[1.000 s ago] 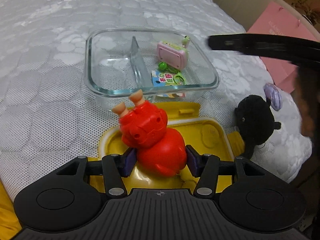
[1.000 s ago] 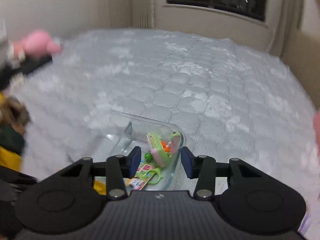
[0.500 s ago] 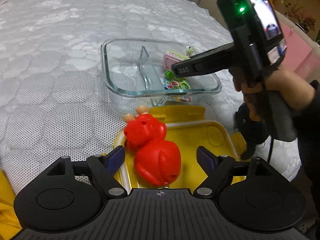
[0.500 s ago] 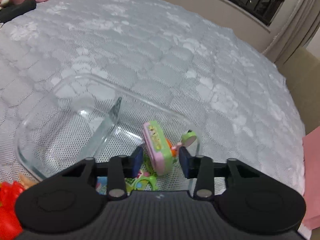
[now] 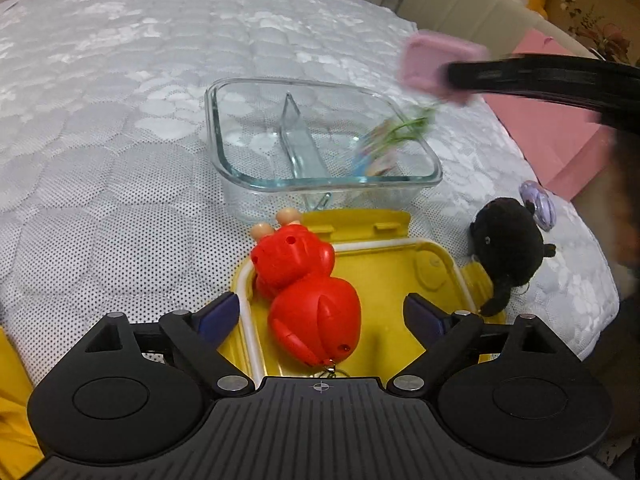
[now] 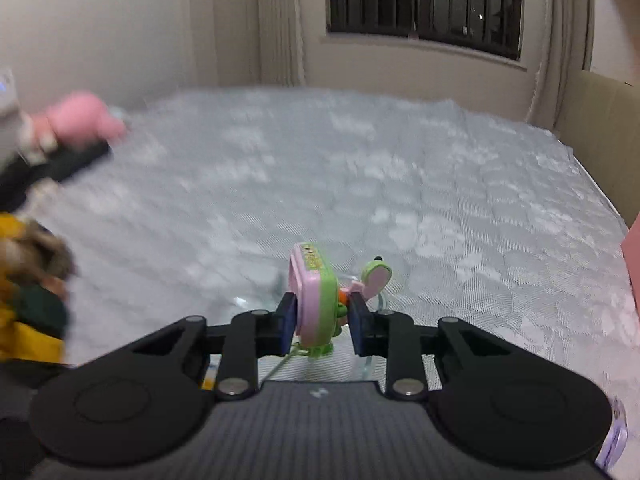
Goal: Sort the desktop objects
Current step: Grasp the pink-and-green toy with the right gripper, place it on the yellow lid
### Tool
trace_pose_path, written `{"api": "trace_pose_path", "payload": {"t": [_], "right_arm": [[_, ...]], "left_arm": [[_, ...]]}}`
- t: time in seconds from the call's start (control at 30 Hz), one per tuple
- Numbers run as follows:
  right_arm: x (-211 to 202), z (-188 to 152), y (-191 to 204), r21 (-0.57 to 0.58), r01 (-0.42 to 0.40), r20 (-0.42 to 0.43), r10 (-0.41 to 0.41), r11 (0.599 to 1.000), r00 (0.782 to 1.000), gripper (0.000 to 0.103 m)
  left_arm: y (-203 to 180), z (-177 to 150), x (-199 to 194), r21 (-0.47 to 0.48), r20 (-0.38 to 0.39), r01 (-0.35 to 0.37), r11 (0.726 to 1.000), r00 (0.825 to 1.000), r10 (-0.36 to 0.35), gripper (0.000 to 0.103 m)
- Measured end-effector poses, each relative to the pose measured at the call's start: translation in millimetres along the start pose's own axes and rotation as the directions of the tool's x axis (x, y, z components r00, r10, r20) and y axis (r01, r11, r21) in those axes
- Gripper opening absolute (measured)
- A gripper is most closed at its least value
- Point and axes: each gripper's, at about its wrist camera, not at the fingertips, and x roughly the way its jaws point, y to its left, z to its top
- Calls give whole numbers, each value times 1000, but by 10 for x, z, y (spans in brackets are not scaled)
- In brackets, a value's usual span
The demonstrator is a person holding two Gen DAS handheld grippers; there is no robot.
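A red plastic figure (image 5: pixel 312 300) lies in the open yellow box (image 5: pixel 392 280), its feet over the far rim. My left gripper (image 5: pixel 322 312) straddles it with jaws opening, pads clear of it on both sides. Behind the box stands a divided glass dish (image 5: pixel 248 176). My right gripper (image 6: pixel 322 320) is shut on a pink and green toy (image 6: pixel 312 288), held up above the dish's right corner. In the left wrist view this toy (image 5: pixel 424 66) is blurred, and its green cord and card tag (image 5: pixel 384 148) dangle over the right compartment.
A black plush (image 5: pixel 508 248) and a small purple item (image 5: pixel 538 204) lie right of the box, near the mattress edge. A pink bag (image 5: pixel 560 136) stands beyond. A pink plush (image 6: pixel 80 118) sits far left in the right wrist view. White quilted mattress (image 5: pixel 120 120) spreads left.
My left jaws let go of the red figure and spread wide. My right gripper closed on the pink and green toy in the dish and lifted it out, cord and tag trailing.
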Motion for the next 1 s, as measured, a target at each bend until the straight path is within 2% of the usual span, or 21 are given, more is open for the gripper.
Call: {"api": "trace_pose_path", "payload": {"t": [0.1,0.27,0.5,0.67,0.73,0.8,0.93,1.0], "right_arm": [[-340,-128,-71,46,-58,24,57,997,998,29],[-540,-460,-116,98,-139,-2,140,985,990,29],[-231,-922,-90,166,-154,-123,176,974,977,30],[-125,-1159,-31,160,-129,-137,151,979,979,30],[-128,-1205,-15,149,-119,-128,138,982,982,33],[-166,-1255,-30,173,-120,-108,140,978,984,51],[-325,-1328,-66,212,-103,-27,111,972,993,51],[-410,-1366,-86,236,-96,-2,99,967,995,64]], "left_arm": [[44,7,-24,-18,2,-6,1000,1000,6,93],[61,-7,-9,-36,-9,-15,999,1000,15,93],[-17,-20,50,-23,-26,-40,999,999,40,93],[-64,-28,54,-14,-24,-62,998,998,61,94],[-95,-35,54,-7,-18,-77,997,997,77,94],[-129,-35,51,3,-1,-103,995,995,103,94],[-197,-43,37,3,31,-138,990,990,138,94],[-249,-50,52,10,29,-138,990,990,137,94]]}}
